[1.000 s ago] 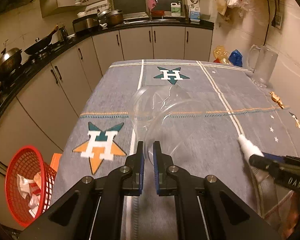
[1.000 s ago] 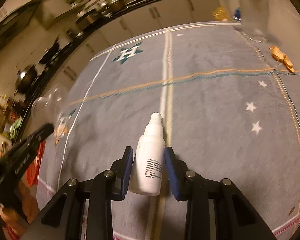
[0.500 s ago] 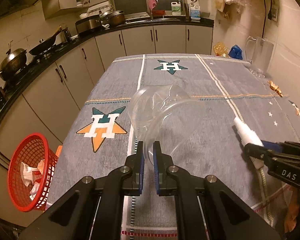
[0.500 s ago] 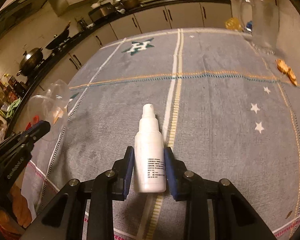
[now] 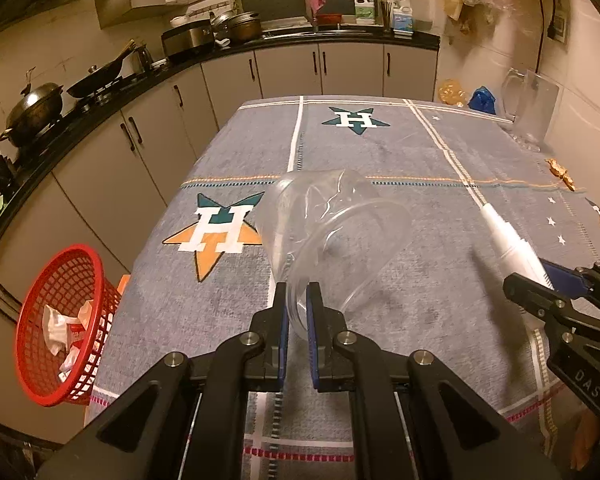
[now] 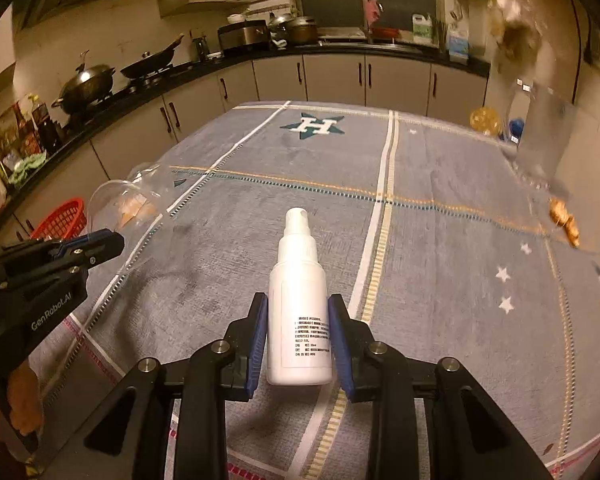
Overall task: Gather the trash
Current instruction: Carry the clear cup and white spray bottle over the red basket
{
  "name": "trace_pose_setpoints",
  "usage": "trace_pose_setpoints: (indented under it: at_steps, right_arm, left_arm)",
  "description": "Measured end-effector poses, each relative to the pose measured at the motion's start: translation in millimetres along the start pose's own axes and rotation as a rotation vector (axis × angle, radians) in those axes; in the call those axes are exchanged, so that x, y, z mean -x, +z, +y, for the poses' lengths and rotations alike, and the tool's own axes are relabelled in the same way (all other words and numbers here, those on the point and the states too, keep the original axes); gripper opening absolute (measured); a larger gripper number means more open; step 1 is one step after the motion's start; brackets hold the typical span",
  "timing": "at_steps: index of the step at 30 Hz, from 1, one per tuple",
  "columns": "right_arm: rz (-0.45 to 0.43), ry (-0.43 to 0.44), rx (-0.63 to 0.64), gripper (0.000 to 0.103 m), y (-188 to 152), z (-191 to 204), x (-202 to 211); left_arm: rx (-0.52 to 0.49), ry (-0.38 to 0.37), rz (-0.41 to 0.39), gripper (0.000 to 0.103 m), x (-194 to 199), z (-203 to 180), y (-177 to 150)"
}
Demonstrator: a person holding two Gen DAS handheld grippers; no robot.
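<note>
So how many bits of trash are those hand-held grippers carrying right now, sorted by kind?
Clear plastic cup: 1, pinched by the rim in the left hand-held gripper.
White spray bottle: 1, in the right hand-held gripper.
Total: 2.

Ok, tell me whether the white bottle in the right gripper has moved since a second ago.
Yes. In the left wrist view the white bottle has moved up, its tip now nearer the orange stitched line.

my right claw (image 6: 299, 334) hides the white bottle's (image 6: 299, 280) flanks; its label print is too small to read. the clear jug (image 6: 546, 132) and hanging bags (image 6: 512, 36) smear into blur. the red basket (image 6: 62, 220) sits half hidden behind the crumpled clear cup (image 6: 120, 200).
</note>
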State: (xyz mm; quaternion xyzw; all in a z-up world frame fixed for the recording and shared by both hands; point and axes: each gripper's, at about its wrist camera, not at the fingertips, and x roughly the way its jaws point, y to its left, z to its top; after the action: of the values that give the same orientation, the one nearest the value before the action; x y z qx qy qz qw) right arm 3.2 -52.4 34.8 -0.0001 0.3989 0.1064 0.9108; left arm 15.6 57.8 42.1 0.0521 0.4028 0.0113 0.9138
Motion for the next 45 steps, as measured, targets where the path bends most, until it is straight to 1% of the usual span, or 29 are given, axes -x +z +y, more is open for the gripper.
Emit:
trace_pose_setpoints:
  at_steps: [9,25,34,45]
  right_arm:
    - [-0.075,-0.082,0.088,0.033,-1.3,18.6,11.9]
    - [-0.065,-0.069,0.091,0.033,-1.1,19.3,10.4]
    - [-0.08,-0.084,0.11,0.033,-2.2,25.0,11.0]
    - [-0.082,-0.084,0.158,0.033,-4.4,47.1,16.3]
  left_arm:
    - [0.006,0.014,0.003,0.008,1.1,1.9,-4.4]
    - [0.012,0.031,0.006,0.008,2.9,7.7,-12.8]
    - [0.029,0.024,-0.005,0.008,9.7,14.8,-15.4]
    - [0.063,0.025,-0.018,0.008,18.9,35.2,-20.9]
